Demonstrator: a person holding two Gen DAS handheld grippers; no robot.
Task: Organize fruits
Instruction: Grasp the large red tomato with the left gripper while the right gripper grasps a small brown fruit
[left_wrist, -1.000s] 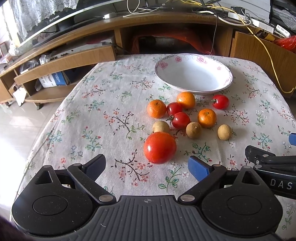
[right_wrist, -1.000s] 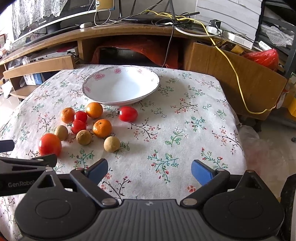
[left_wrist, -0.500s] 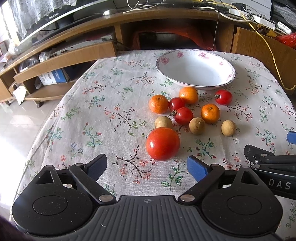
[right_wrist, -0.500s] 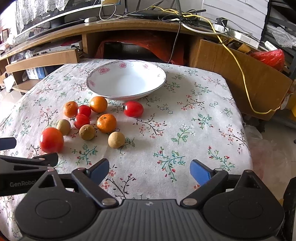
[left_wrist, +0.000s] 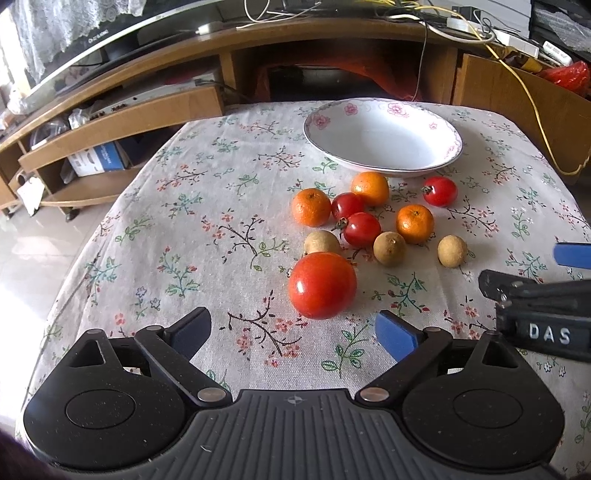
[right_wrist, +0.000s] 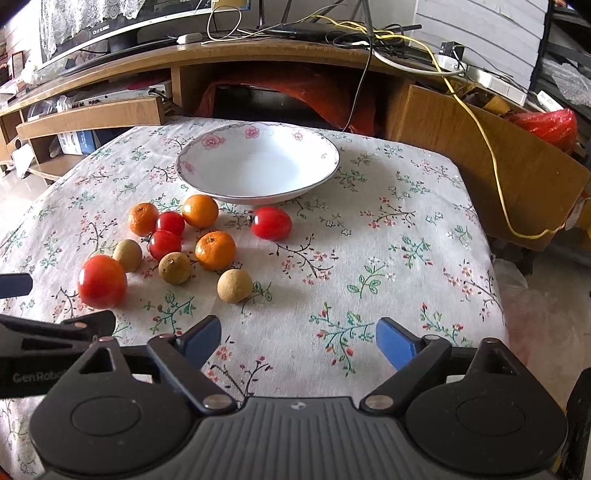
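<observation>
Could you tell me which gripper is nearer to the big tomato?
Left. The left gripper sits just before the big tomato; the right gripper, closing on nothing, is off to its right.

Wooden shelving (left_wrist: 122, 122), pale tiled floor (left_wrist: 33, 251)

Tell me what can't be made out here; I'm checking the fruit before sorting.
- Small brown fruit, left wrist view: lower part hidden by the big tomato.
- Right gripper, left wrist view: cut off by the right edge.
- Blue box under the shelf, right wrist view: print too small to read.

Glossy ceramic bowl (left_wrist: 384, 142), cloth tablecloth (left_wrist: 207, 229)
</observation>
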